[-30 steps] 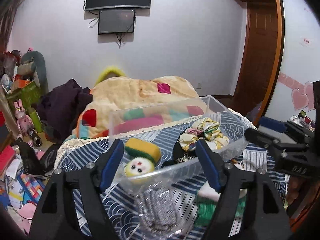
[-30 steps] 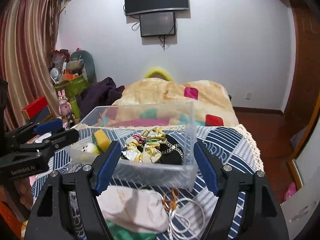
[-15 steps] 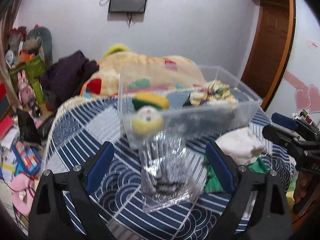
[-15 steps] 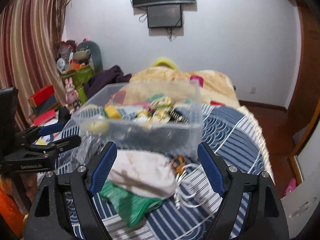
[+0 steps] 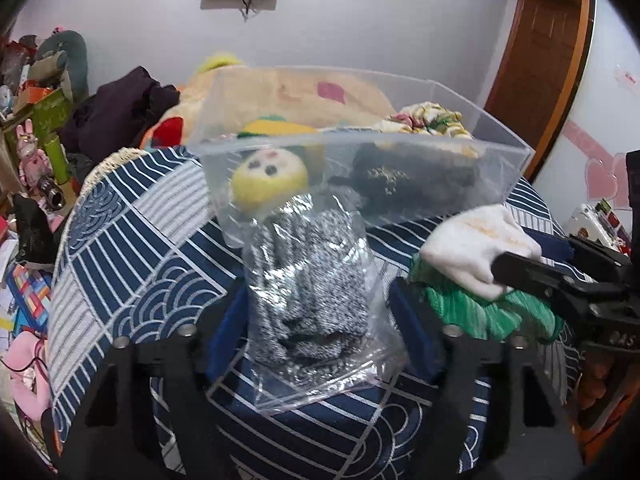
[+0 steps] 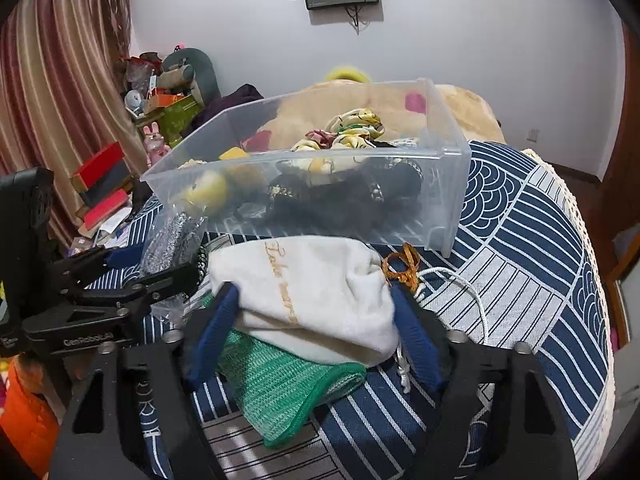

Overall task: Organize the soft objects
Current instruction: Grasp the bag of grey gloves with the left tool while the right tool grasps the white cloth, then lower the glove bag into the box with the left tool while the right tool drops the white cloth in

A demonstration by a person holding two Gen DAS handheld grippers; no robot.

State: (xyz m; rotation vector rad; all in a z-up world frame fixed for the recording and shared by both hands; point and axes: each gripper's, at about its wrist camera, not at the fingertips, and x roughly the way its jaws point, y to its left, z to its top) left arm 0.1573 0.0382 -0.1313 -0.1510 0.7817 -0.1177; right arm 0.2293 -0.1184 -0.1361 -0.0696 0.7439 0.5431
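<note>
Left wrist view: left gripper (image 5: pixel 320 312) fingers wide around bagged grey cloth (image 5: pixel 306 280); right gripper (image 6: pixel 316 332) fingers wide around white pouch (image 6: pixel 312 292)

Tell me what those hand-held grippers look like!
Each hand-held gripper, left and right, is a black frame with triangle cut-outs and silver bolts, ending in two fingers with blue pads. White lettering reading "GenRobot.AI" marks the left one's side. No cables or sleeves are visible.
</note>
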